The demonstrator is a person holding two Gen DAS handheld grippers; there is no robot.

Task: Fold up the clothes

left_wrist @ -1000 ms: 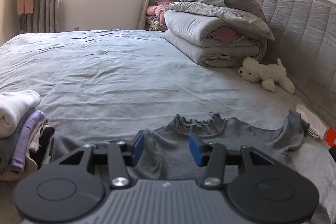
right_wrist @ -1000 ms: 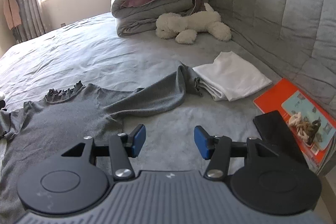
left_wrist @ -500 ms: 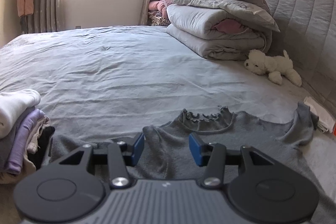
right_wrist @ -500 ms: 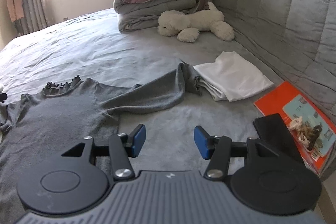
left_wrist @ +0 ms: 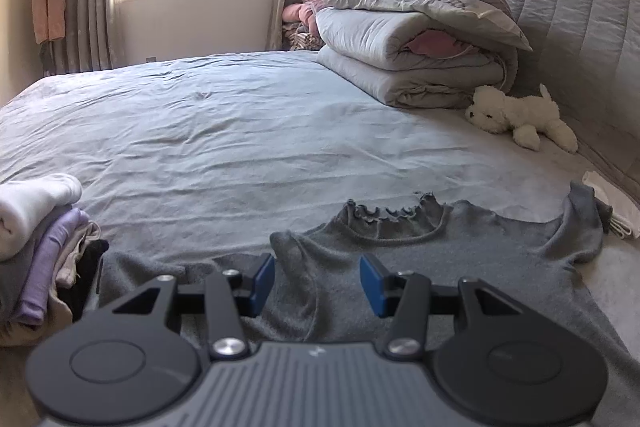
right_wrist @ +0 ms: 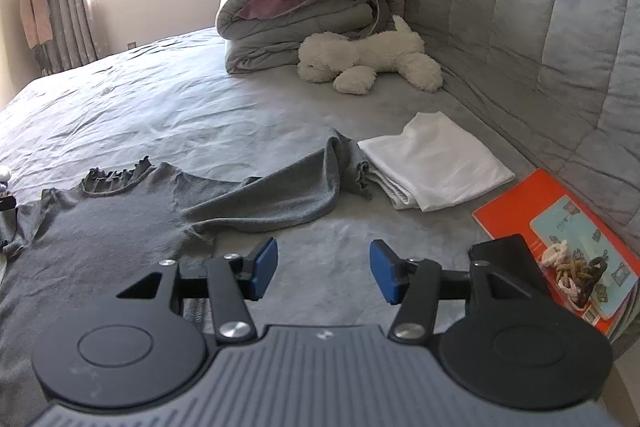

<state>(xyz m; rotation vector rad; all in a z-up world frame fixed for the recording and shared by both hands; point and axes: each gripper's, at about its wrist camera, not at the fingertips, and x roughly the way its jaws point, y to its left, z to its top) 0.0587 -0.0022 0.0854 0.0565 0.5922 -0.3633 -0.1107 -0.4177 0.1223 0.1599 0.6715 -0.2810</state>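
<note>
Grey top (left_wrist: 440, 267) lies flat, unfolded; white cloth (right_wrist: 436, 163) at right is folded. Left gripper (left_wrist: 317, 285) and right gripper (right_wrist: 323, 273) both open, empty.

The grey top (left_wrist: 400, 267) has its hem hidden behind the left gripper (left_wrist: 317, 283), and the clothes pile (left_wrist: 36, 247) is chopped off at the left edge.
</note>
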